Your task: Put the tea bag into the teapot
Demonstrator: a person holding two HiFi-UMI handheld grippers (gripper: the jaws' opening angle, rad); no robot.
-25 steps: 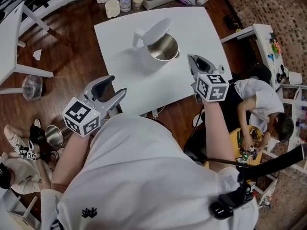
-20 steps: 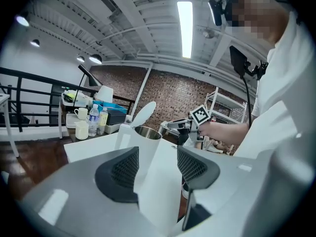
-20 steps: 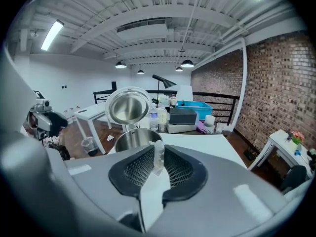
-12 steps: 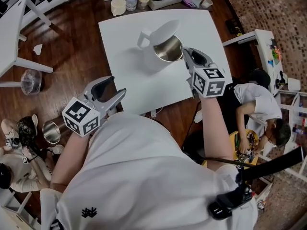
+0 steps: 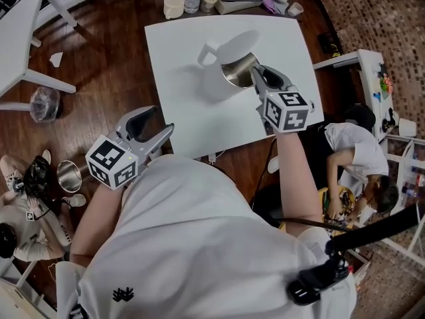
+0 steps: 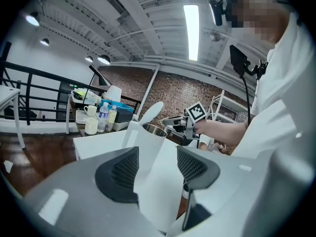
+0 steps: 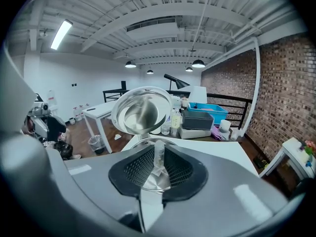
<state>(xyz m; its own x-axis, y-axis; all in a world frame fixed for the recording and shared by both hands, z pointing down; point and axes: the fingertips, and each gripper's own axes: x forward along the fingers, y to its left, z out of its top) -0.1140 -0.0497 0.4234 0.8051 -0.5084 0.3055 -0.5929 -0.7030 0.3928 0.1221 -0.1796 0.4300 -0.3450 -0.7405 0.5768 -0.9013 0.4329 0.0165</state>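
The white teapot (image 5: 218,84) stands on the white table (image 5: 179,105) with its lid (image 5: 237,45) flipped up and its steel inside showing. My right gripper (image 5: 257,76) reaches to the rim of the opening from the right, shut on the tea bag (image 7: 157,168), a pale translucent sachet pinched between the pads. In the right gripper view the raised lid (image 7: 141,110) sits straight ahead above the right gripper (image 7: 158,156). My left gripper (image 5: 161,119) hangs open and empty off the table's near left corner. The left gripper view has the left gripper (image 6: 158,168) framing the teapot (image 6: 147,149).
Cups (image 5: 174,5), bottles and boxes crowd a surface beyond the table's far edge. A person (image 5: 355,141) sits bent over at the right by a small white table (image 5: 367,62). Another white table (image 5: 18,42), a bin and a metal bowl (image 5: 68,176) are at the left.
My right gripper has moved forward and left with the tea bag, from beside the teapot to its rim. The left gripper has stayed where it was.
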